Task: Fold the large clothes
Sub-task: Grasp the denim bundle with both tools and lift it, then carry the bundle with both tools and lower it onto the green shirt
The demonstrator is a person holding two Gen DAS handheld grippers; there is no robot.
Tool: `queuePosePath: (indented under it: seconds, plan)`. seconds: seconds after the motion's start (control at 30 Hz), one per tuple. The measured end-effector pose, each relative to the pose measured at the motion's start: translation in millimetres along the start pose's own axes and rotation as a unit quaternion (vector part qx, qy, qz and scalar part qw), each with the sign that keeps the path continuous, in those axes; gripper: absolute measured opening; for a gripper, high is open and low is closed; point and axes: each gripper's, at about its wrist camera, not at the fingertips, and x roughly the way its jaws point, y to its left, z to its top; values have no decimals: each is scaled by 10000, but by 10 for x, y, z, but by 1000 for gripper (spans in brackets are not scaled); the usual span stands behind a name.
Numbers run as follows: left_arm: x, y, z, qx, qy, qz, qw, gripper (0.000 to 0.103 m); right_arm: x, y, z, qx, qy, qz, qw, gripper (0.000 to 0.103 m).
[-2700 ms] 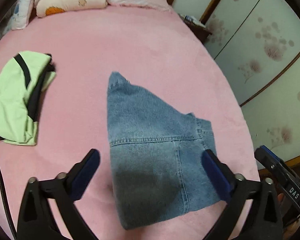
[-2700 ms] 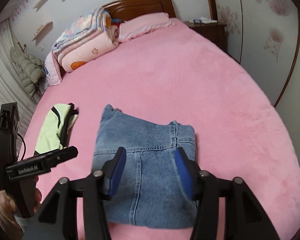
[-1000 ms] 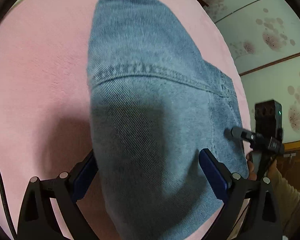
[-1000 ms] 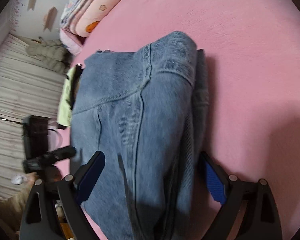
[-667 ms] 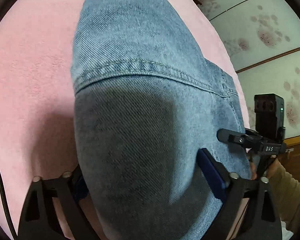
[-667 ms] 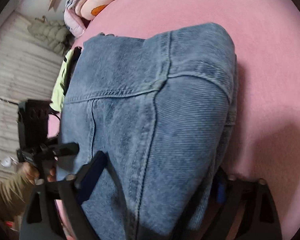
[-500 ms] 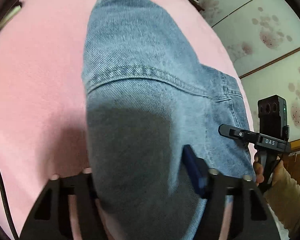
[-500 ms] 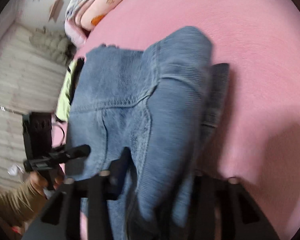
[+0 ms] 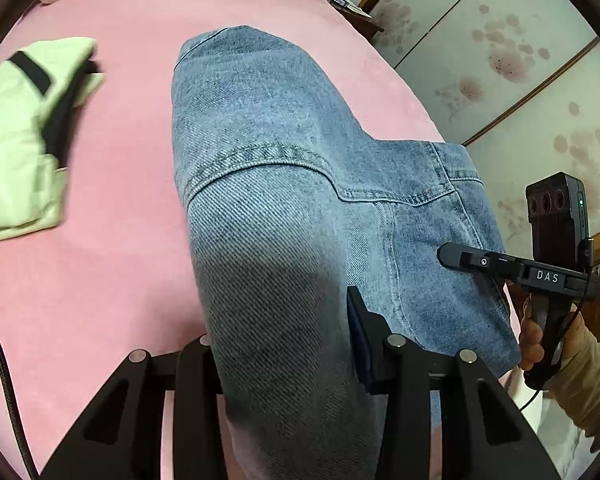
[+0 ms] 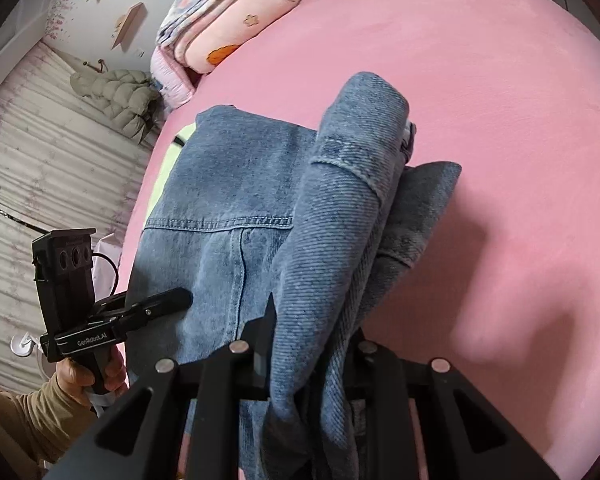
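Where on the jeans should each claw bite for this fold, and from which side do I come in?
Take the near edge of the jeans, one corner per claw, coming from the foot of the bed. There the denim is stacked thick and bunches into a ridge a claw can pinch. The left claw and right claw are closing on those corners, with cloth between the jaws.

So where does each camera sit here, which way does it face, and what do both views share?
Left wrist: on the left gripper, looking down its fingers at the jeans on the pink bed; its jaws are closing on denim; the right hand shows.
Right wrist: on the right gripper, jaws closing on bunched denim; the left hand shows.
Shared: jeans, bed, green garment.
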Motion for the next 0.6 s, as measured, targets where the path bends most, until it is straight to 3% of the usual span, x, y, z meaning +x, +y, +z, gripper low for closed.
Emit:
queuePosePath:
  seconds: [0.23,0.43,0.6]
  plan:
    - [-1072,719,74,29,-32,284,9996,40,290,1081,56,-247,125,241,9993,19]
    - [-1782,1695,617,159,-367,633,9972,40,920,2100,595,-612,36,588,9964,19]
    - [-1958,2671,1199,253,-560,728,9954,40,1691,2715,1209,-707,-151,726,9947,19]
